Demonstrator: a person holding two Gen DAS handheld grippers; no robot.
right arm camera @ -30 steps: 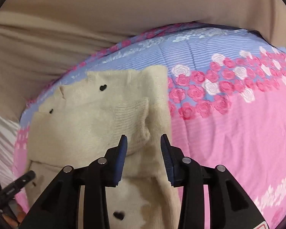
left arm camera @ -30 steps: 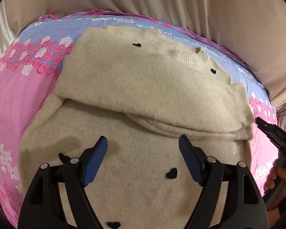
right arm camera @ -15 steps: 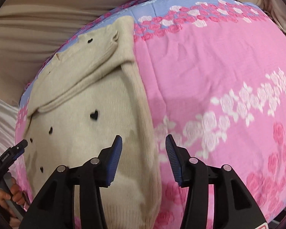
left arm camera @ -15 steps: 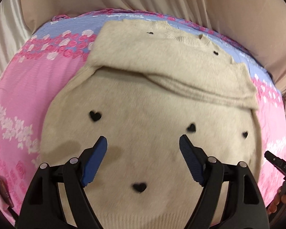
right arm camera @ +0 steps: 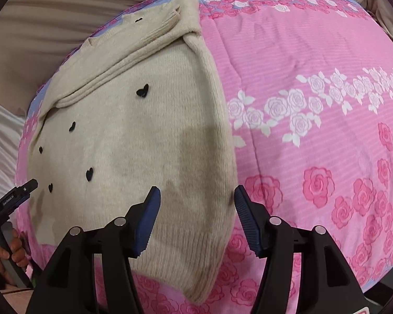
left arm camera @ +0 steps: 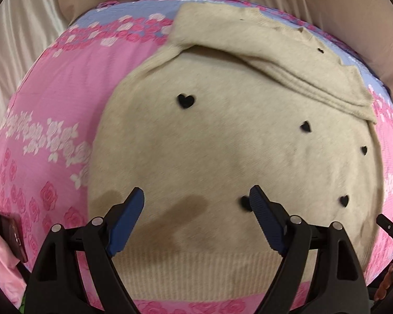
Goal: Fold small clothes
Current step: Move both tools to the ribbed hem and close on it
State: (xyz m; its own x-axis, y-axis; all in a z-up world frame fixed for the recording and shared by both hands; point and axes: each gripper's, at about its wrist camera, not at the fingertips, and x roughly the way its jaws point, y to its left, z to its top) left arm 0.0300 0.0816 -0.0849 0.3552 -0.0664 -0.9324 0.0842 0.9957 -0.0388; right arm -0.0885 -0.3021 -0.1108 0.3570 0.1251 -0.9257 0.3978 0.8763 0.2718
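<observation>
Left wrist: fuzzy heart-dotted sweater (left arm camera: 222, 144)

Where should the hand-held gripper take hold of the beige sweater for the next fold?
Probably the ribbed hem of the beige sweater, approached from the near edge. It lies flat and free nearest both open tools, left hand-held gripper and right hand-held gripper; the sleeves are already folded across.

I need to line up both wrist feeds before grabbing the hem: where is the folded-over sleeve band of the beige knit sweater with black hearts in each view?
Left wrist: the folded-over sleeve band runs across the upper right, above the hearts.
Right wrist: it slants across the upper left.
Shared landmark: the sweater's ribbed hem, at the bottom of both.
</observation>
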